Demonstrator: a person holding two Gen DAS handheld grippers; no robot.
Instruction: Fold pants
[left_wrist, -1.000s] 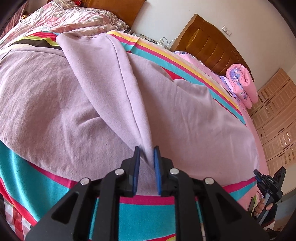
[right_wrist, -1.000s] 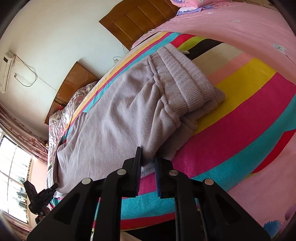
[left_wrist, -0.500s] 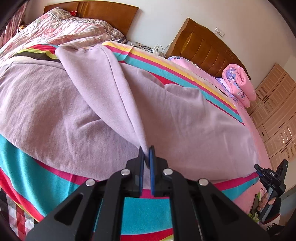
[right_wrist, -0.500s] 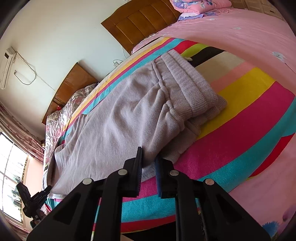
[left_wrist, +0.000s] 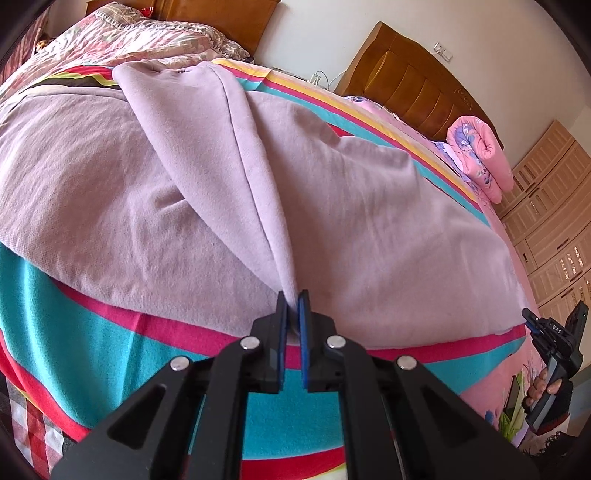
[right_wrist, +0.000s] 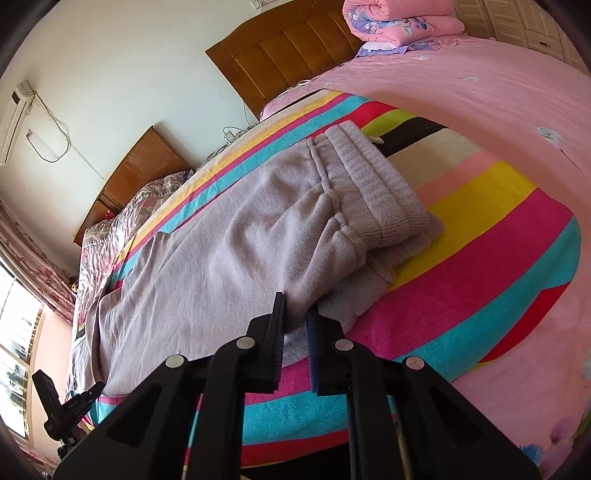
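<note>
My left gripper (left_wrist: 293, 308) is pinching a raised fold of the lilac pants (left_wrist: 221, 177), its blue pads closed tight on the cloth; the fold is running away from the tips as a ridge toward the far leg end, and the rest of the pants is lying flat to both sides of it on the striped blanket (left_wrist: 92, 332); far off to the right of this tool my right gripper (left_wrist: 554, 332) is showing small, with the letters "DAS" on it; beyond the pants a rolled pink quilt (left_wrist: 480, 155) is lying before the wooden headboard (left_wrist: 413, 85). In the right wrist view my right gripper (right_wrist: 296, 314) is clamping the pants' near edge (right_wrist: 221, 258) between narrowly parted fingers; just ahead and rightward the ribbed waistband (right_wrist: 380, 192) is lying bunched on the blanket (right_wrist: 480, 240); far left, the other gripper (right_wrist: 62, 406) is in view.
</note>
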